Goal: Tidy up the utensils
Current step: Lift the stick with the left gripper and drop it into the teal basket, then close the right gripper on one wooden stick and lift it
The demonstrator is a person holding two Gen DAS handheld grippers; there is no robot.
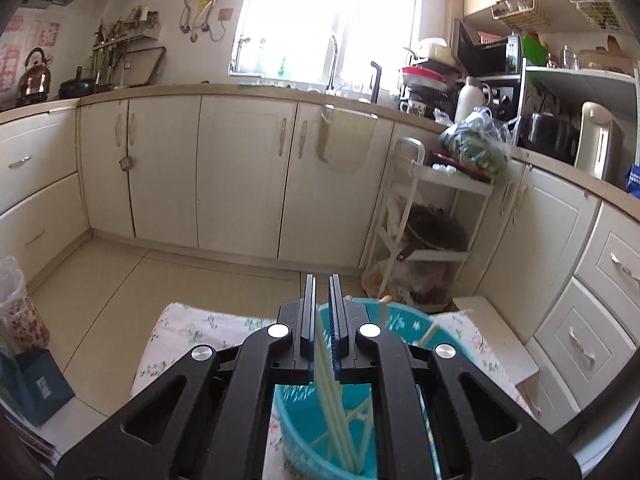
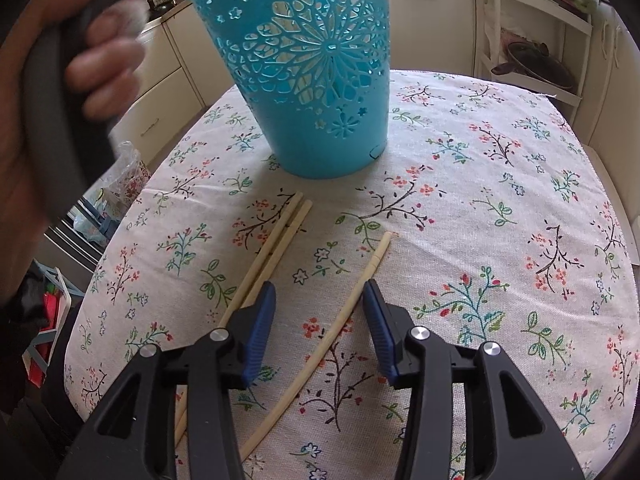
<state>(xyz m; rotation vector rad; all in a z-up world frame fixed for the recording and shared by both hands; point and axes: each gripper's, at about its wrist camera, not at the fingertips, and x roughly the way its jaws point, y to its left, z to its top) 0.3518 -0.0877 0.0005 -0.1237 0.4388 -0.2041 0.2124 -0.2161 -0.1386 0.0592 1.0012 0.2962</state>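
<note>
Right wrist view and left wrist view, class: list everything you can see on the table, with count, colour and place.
Basket: one, turquoise, far side of table.
Chopsticks in basket: several, pale, leaning inside.
Chopstick pair: two, light wood, on cloth, left.
Single chopstick: one, light wood, between the open jaws.
Tablecloth: one, white floral, covering table.
Left hand-held gripper: one, black and blue, shut, over basket.
Right hand-held gripper: one, black and blue, open.

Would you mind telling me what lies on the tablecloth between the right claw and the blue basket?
In the right wrist view, three loose chopsticks: a pair and a single one. It runs between the open right claw fingers toward the blue basket.
</note>
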